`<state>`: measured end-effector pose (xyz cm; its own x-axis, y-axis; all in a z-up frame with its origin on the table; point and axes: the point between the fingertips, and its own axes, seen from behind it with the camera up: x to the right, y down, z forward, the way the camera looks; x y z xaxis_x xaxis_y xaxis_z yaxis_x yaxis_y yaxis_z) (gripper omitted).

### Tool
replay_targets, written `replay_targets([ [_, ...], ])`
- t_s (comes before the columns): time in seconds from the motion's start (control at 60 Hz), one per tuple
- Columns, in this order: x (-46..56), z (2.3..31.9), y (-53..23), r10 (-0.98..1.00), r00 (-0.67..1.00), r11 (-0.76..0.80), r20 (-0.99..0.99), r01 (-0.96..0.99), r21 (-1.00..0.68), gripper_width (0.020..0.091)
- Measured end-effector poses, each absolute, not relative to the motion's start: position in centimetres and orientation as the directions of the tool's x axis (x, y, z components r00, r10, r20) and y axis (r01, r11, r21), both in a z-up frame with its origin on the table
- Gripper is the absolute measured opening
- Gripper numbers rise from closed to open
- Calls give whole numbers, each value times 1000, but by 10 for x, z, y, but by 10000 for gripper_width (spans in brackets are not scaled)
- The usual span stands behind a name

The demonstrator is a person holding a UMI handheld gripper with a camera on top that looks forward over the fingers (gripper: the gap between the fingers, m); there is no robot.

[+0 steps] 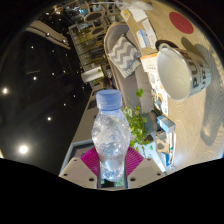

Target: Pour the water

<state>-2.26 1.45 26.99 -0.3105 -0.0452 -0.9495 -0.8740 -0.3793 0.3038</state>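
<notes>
A clear plastic water bottle [109, 135] with a pale blue cap stands between my fingers, its body pressed by both magenta pads [89, 160]. My gripper [110, 168] is shut on the bottle and holds it off any surface, with the whole view tilted. A large white mug [181, 72] with a handle lies beyond the bottle, up and to the right of it, its mouth facing the bottle.
A small green plant [138, 125] sits just behind the bottle. A chair with a patterned cushion [123, 52] stands farther off. Shelving or a counter [170, 130] runs beside the plant. Ceiling lights dot the dark area to the left.
</notes>
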Motion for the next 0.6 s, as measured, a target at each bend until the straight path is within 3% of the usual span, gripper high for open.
replay_targets([
  [0.167,11,240,13,-114,-546,-316,-830,-772,551,288],
  [0.267,6,225,20,-153,-590,-319,-792,-729,605,287],
  [0.45,-5,225,14,-194,-558,-351,-807,-728,588,289],
  [0.6,-9,248,1,-161,-347,-436,-924,-815,382,287],
])
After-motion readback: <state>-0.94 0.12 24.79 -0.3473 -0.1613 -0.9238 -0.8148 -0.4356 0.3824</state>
